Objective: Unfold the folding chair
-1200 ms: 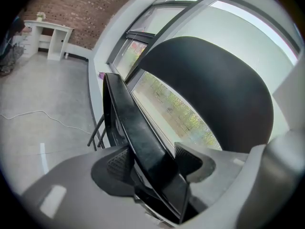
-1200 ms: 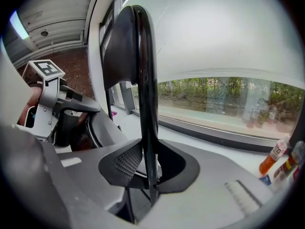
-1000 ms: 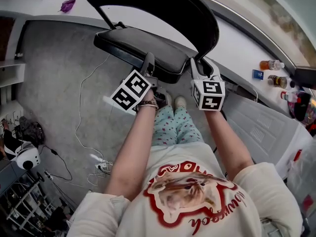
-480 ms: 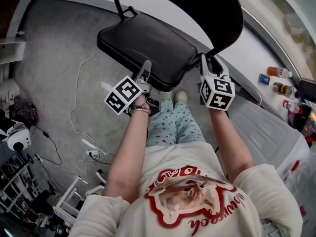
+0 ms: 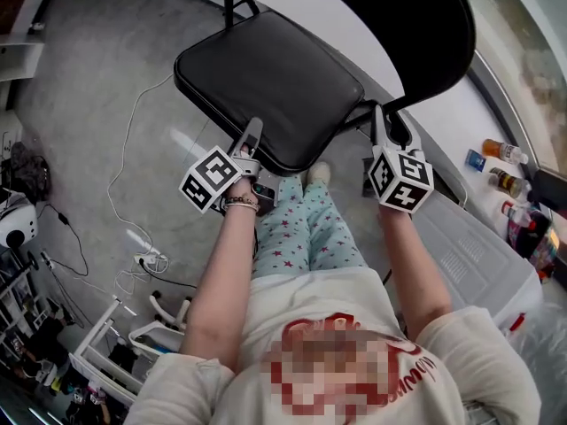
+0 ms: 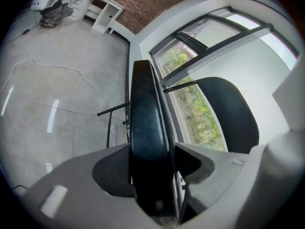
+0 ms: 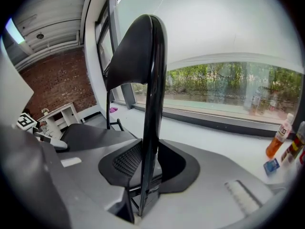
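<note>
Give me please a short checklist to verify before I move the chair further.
1. Left gripper shut on the seat edge: ok.
2. Right gripper shut on the backrest edge: ok.
3. Seat swung out from the backrest: ok.
4. Chair legs standing on the floor: cannot tell, the seat hides them.
5. White cable clear of the chair: cannot tell, it runs close beside the seat.

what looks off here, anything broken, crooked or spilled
Nothing broken or spilled. The seat looks intact, the left claw shut on its near edge, the right claw shut on the backrest. Only a white cable trails loose on the floor.
</note>
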The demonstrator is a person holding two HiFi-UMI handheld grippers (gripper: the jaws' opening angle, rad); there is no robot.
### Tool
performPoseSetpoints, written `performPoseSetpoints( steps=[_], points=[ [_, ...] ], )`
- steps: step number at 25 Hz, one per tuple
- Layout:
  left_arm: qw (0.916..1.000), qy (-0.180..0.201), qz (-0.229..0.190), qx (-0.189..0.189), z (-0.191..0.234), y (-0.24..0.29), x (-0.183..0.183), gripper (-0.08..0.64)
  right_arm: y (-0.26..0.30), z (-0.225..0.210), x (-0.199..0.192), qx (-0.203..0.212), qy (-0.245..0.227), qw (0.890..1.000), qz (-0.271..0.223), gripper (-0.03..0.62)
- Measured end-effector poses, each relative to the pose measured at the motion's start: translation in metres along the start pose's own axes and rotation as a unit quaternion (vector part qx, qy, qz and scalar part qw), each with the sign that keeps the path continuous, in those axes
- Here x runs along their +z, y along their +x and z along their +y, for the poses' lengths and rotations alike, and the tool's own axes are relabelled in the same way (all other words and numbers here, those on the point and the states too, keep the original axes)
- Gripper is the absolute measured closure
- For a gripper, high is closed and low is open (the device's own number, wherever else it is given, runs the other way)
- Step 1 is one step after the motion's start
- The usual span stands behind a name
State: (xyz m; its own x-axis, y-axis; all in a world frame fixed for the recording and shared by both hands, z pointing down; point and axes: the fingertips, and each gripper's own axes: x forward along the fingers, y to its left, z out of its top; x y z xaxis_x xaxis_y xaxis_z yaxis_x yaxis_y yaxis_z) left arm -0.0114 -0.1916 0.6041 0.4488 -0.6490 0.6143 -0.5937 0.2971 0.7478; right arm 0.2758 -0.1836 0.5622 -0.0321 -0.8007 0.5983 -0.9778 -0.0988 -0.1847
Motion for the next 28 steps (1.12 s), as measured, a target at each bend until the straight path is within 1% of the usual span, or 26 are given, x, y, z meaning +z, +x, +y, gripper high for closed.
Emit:
performPoseSetpoints(
  steps=[4, 9, 12, 15, 21, 23, 28],
  points=[
    [0.9999, -0.009, 0.0, -0.009, 0.011, 0.001, -0.002, 0.312, 0.004, -0.003, -0.003, 0.001, 0.008, 1.0, 0.003, 0.466],
    [0.9999, -0.007, -0.004, -0.011, 0.017, 0.003, -0.003, 0.312, 0.005, -0.006, -0.004, 0.004, 0.009, 1.0, -0.002, 0.466],
    [0.9997, -0.018, 0.001, -0.015, 0.025, 0.002, -0.005, 0.312, 0.008, -0.008, -0.007, 0.004, 0.013, 1.0, 0.001, 0.466],
    [0.9993, -0.025, 0.004, -0.026, 0.034, 0.003, -0.007, 0.312, 0.012, -0.011, -0.009, 0.002, 0.011, 1.0, 0.003, 0.463],
    [0.9978, -0.041, 0.014, -0.05, 0.054, 0.003, -0.012, 0.312, 0.019, -0.017, -0.016, -0.015, 0.007, 1.0, -0.001, 0.456],
    [0.9973, -0.044, 0.019, -0.055, 0.059, 0.006, -0.012, 0.312, 0.024, -0.018, -0.017, -0.023, 0.003, 1.0, -0.008, 0.456],
    [0.9965, -0.053, 0.026, -0.059, 0.072, 0.009, -0.018, 0.312, 0.03, -0.025, -0.026, -0.038, 0.011, 0.999, -0.012, 0.454]
  ],
)
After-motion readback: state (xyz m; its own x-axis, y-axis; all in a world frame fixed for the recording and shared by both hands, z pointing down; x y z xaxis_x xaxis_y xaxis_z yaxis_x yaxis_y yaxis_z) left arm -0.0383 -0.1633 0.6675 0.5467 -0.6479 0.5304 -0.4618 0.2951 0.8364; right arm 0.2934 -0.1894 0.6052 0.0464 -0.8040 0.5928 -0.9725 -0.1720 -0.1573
